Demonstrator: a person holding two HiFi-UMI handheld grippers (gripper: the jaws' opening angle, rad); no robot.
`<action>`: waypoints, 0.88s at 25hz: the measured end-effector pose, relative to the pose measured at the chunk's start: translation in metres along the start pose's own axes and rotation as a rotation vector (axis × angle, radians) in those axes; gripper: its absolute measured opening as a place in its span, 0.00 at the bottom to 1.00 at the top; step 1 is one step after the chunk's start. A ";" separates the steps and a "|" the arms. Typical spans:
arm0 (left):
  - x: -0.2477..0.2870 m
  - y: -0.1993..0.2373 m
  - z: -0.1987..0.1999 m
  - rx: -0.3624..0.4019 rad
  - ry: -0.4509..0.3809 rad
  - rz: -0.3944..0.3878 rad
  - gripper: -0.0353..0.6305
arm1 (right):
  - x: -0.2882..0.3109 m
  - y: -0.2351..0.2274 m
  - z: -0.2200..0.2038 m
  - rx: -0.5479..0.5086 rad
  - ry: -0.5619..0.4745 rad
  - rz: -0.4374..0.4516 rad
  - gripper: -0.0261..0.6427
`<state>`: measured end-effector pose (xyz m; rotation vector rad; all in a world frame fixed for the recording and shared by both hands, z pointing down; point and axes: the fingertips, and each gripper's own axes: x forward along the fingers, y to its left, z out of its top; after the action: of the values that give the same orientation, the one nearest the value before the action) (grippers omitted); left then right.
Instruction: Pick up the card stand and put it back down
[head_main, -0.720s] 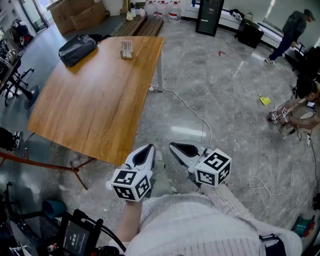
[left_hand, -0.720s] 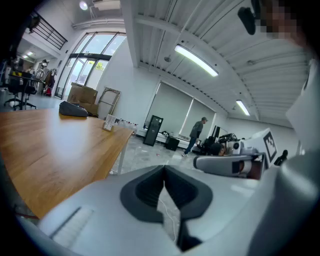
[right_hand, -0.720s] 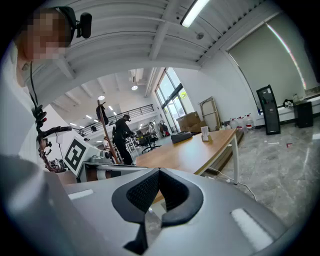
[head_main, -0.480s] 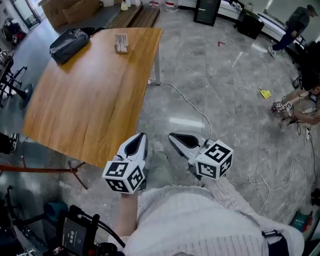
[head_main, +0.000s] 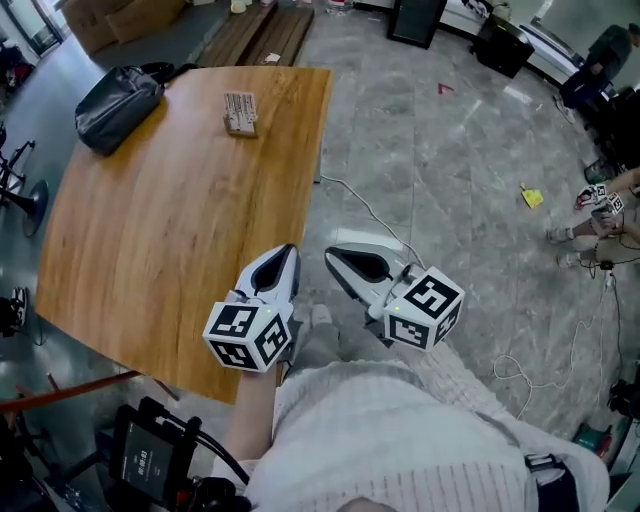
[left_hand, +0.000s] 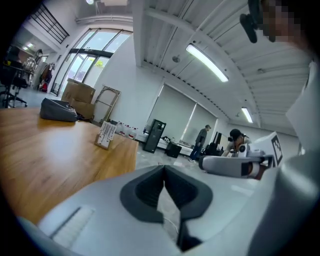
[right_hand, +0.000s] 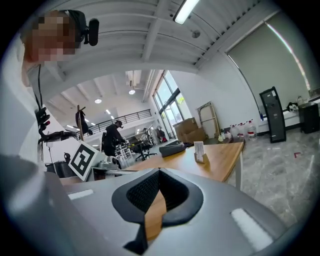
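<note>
Head view: wooden table (head_main: 170, 230) runs away toward the upper left, grey stone floor (head_main: 450, 170) along its whole right side.

Card stand (head_main: 239, 112) upright on the table near the far end, nearer the right edge than the left, clear of both. Black bag (head_main: 118, 105) at the far left corner, well apart from the stand. Between the stand and the near end there is only bare wood.

Left claw (head_main: 287, 258) sits low over the table's right edge, near end, pointing toward the far end. In the left gripper view its jaws meet at the tips (left_hand: 164, 170) with nothing between them; card stand (left_hand: 105, 135) well ahead and to the left, bag (left_hand: 58, 109) beyond it.

Right claw (head_main: 335, 255) just beside the left one, off the table, over floor. In the right gripper view the jaws are together (right_hand: 159, 172) and empty; card stand (right_hand: 199, 151) shows far down the table (right_hand: 220, 160), close to its edge.

Floor right of the table is wide. A white cable (head_main: 375, 215) trails across it from the table leg. A person (head_main: 610, 200) is low down at the far right, well apart.
</note>
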<state>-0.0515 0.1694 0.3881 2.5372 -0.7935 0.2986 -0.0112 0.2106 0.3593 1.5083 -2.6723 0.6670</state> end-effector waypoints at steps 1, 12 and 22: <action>0.006 0.003 0.002 0.001 0.007 0.001 0.06 | 0.002 -0.006 0.002 0.006 -0.003 -0.006 0.04; 0.058 0.055 0.023 -0.089 0.037 0.053 0.06 | 0.053 -0.074 0.037 0.029 0.021 -0.023 0.04; 0.126 0.112 0.069 -0.119 -0.037 0.213 0.06 | 0.131 -0.143 0.071 -0.024 0.086 0.183 0.04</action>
<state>-0.0096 -0.0065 0.4113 2.3570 -1.0664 0.2651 0.0498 0.0135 0.3731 1.2103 -2.7638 0.6864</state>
